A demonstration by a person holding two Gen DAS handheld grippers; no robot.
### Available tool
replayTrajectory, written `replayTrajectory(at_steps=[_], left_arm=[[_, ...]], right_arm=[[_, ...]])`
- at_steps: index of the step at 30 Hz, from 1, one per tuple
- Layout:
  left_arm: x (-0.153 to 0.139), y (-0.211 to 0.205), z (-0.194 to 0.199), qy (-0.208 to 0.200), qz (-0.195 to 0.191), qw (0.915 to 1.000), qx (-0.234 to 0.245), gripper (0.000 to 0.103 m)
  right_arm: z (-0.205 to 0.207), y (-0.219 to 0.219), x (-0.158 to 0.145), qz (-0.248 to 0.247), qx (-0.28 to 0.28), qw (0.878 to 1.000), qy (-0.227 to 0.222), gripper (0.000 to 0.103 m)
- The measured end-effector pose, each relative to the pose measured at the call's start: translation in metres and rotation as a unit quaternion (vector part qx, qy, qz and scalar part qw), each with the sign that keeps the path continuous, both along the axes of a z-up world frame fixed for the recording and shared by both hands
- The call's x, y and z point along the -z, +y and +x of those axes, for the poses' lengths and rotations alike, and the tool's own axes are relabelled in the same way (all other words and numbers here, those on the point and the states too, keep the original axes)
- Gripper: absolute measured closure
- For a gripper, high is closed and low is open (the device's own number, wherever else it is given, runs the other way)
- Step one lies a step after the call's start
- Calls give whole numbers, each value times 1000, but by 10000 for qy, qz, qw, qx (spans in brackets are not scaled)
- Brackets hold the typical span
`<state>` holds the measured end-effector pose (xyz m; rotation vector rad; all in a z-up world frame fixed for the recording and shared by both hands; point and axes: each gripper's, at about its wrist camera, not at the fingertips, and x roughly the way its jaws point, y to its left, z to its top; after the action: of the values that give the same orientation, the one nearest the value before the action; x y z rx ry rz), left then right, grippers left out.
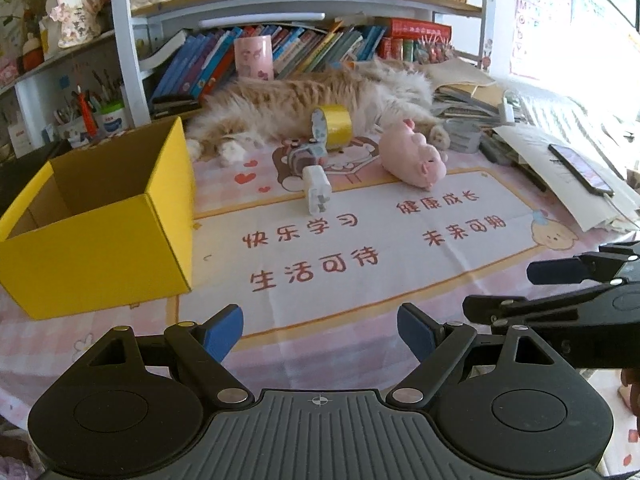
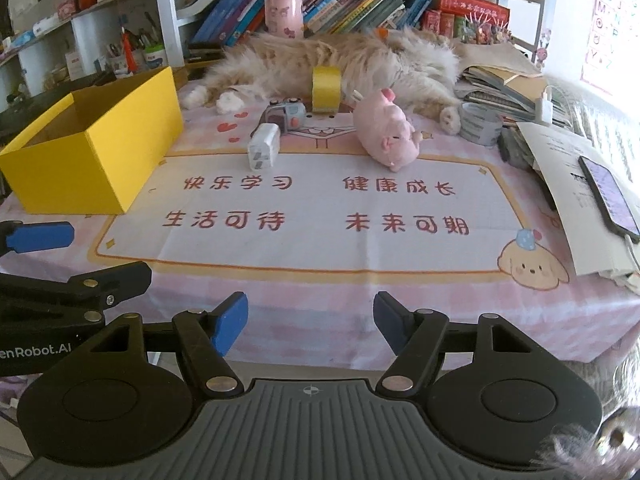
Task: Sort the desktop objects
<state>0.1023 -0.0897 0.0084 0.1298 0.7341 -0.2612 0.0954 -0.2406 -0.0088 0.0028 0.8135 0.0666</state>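
An open, empty yellow box (image 1: 100,240) (image 2: 92,152) stands at the left on the pink desk mat. Beyond the mat's middle lie a white charger plug (image 1: 316,194) (image 2: 263,146), a small grey toy camera (image 1: 304,156) (image 2: 286,114), a yellow tape roll (image 1: 334,126) (image 2: 326,88) on edge and a pink plush pig (image 1: 412,158) (image 2: 386,132). My left gripper (image 1: 320,332) hovers open over the mat's near part, with nothing between its blue pads. The right gripper (image 2: 311,324) is open and empty at the desk's front edge, just right of the left one.
A fluffy orange cat (image 1: 300,100) (image 2: 340,60) sleeps right behind the objects. Stacked books, papers, a grey tape roll (image 2: 480,124) and a phone (image 2: 608,196) crowd the right side. Bookshelves and a pink cup (image 2: 284,14) stand at the back.
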Motion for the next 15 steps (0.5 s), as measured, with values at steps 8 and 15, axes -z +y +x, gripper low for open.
replayTrajectory(at_steps=[8, 15], left_arm=[[3, -25, 29, 107, 14, 9995, -312, 16], [4, -49, 57, 130, 51, 9980, -613, 16]], right_arm=[[36, -29, 0, 41, -145, 9999, 19, 34], [70, -61, 2, 62, -225, 9997, -30, 33]])
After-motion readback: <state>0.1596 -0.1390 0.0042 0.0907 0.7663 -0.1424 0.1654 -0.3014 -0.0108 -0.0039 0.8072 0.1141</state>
